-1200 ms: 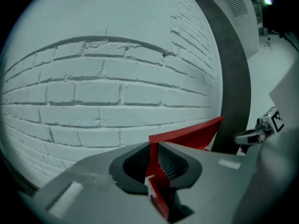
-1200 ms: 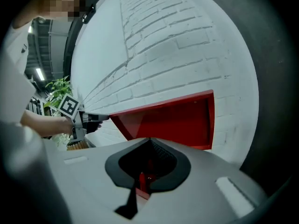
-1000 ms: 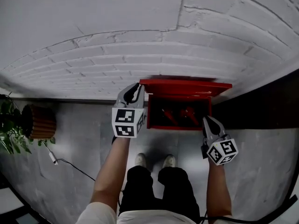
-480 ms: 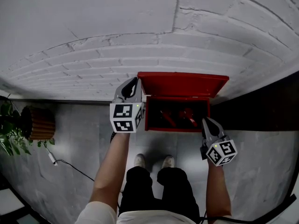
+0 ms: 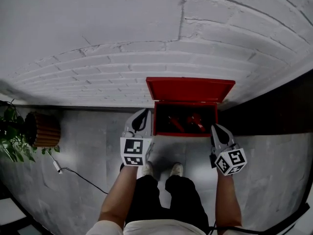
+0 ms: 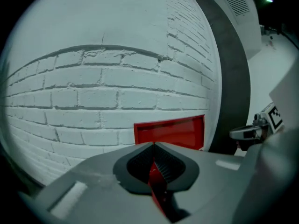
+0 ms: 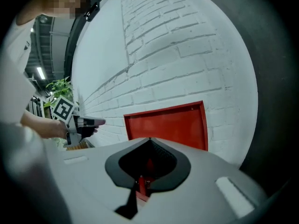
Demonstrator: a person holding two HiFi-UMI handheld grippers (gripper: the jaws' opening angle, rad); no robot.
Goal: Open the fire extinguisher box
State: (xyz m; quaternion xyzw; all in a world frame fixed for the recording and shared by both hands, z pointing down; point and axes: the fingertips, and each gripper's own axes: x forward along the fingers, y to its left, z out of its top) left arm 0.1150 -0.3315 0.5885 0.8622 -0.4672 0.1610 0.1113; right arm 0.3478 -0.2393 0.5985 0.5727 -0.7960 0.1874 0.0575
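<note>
Red fire extinguisher box (image 5: 190,89), standing open

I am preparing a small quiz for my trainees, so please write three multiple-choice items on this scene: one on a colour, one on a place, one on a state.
1. What colour is the fire extinguisher box?
A) green
B) red
C) yellow

2. Where does the potted plant stand?
A) far to the person's left, near the wall
B) inside the box
C) to the right of the box

3. In what state is the lid?
A) shut flat on the box
B) taken off and lying on the floor
C) raised open, in front of the white brick wall

Answers:
1 B, as all three views show red metal.
2 A, as the head view shows its leaves at the far left edge.
3 C, as the dark inside of the box shows below the lifted lid.
</note>
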